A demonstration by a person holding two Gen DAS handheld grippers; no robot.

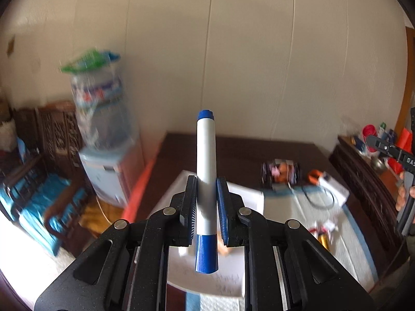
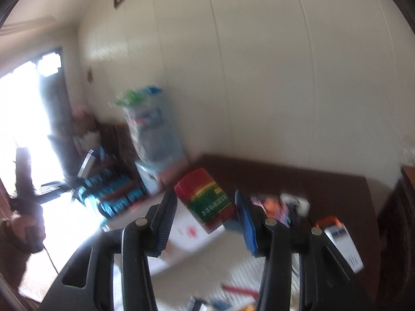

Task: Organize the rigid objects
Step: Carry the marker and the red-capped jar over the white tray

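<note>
Blue at both ends with a white barrel, a marker pen [image 1: 206, 181] stands upright, clamped between the fingers of the left gripper [image 1: 206, 194], lifted above a white sheet [image 1: 246, 197] on the dark brown wooden table [image 1: 233, 150]. The right gripper [image 2: 205, 207] is clamped on a tilted red-capped jar with a green and red label [image 2: 205, 199], held in the air over the near left part of the same table. Far right on the table sits a blurred black mesh basket [image 1: 281, 172].
</note>
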